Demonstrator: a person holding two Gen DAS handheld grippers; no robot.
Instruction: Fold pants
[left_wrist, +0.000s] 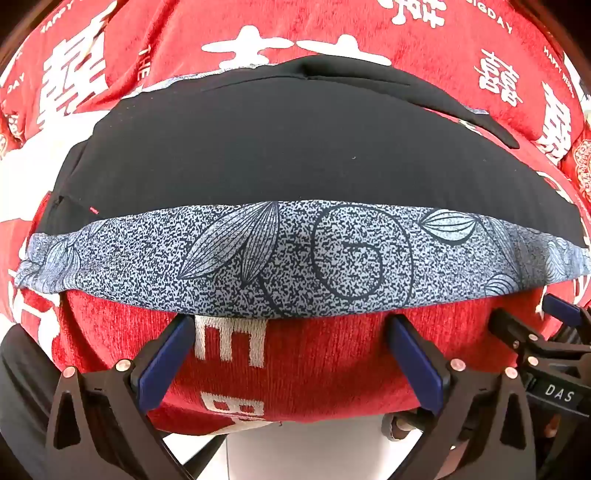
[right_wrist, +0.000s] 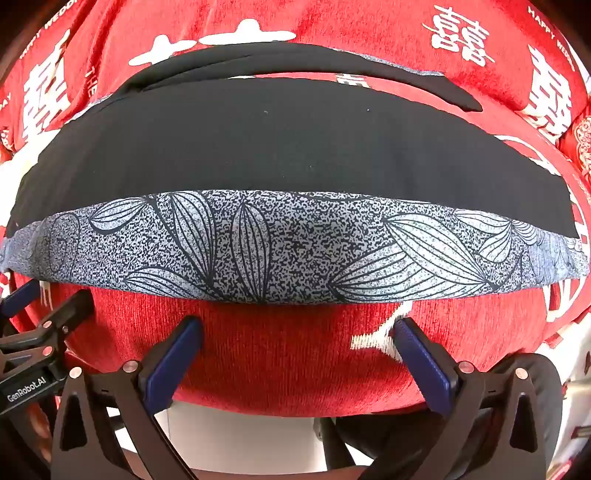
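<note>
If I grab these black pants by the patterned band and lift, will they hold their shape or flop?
The pants will probably flop: they lie thin and flat, following the red cloth beneath. The patterned band looks slightly thicker, so it may sag less between the open left gripper and right gripper. They seem light, and could drag rather than slide on that textured cloth.

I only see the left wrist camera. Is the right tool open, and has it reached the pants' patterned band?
Observer: The right tool is open; its tips stop short of the patterned band, over the red cloth.
Operator: Anything between them?
Observer: Only red cloth, no pants fabric.
Operator: Do the black legs lie flush?
Observer: No, red cloth shows in a gap between near leg and far leg.
</note>
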